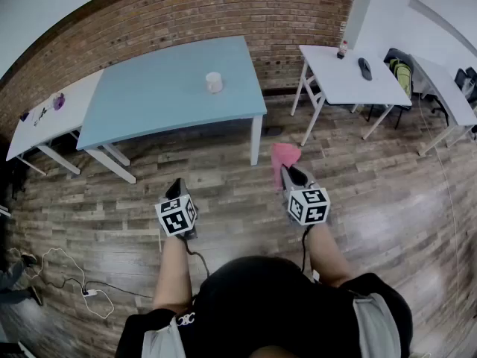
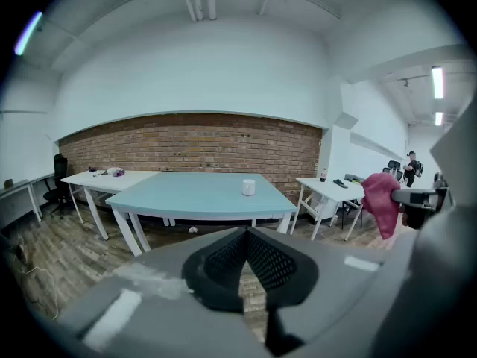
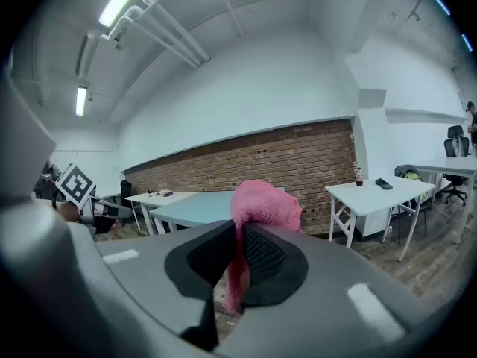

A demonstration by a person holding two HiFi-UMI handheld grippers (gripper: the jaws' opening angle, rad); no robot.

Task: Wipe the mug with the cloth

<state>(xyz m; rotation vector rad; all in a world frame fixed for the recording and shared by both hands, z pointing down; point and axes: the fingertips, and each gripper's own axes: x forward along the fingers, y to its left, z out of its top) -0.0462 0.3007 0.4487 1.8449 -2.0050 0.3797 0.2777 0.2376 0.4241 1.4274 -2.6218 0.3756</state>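
Note:
A white mug (image 1: 214,82) stands alone on the light blue table (image 1: 149,99), far ahead of both grippers; it shows small in the left gripper view too, mug (image 2: 248,187). My right gripper (image 1: 292,173) is shut on a pink cloth (image 1: 284,157), which bunches above the jaws and hangs below them, cloth (image 3: 258,207). My left gripper (image 1: 176,190) is shut with nothing in it, its pads meeting in the left gripper view (image 2: 244,263). Both grippers hover over the wooden floor, well short of the table.
White tables stand at the left (image 1: 41,121) and right (image 1: 346,73), the right one carrying a bottle (image 1: 342,49) and a dark object (image 1: 364,68). Another white table (image 1: 447,92) and chairs sit at the far right. Cables (image 1: 67,278) lie on the floor at lower left.

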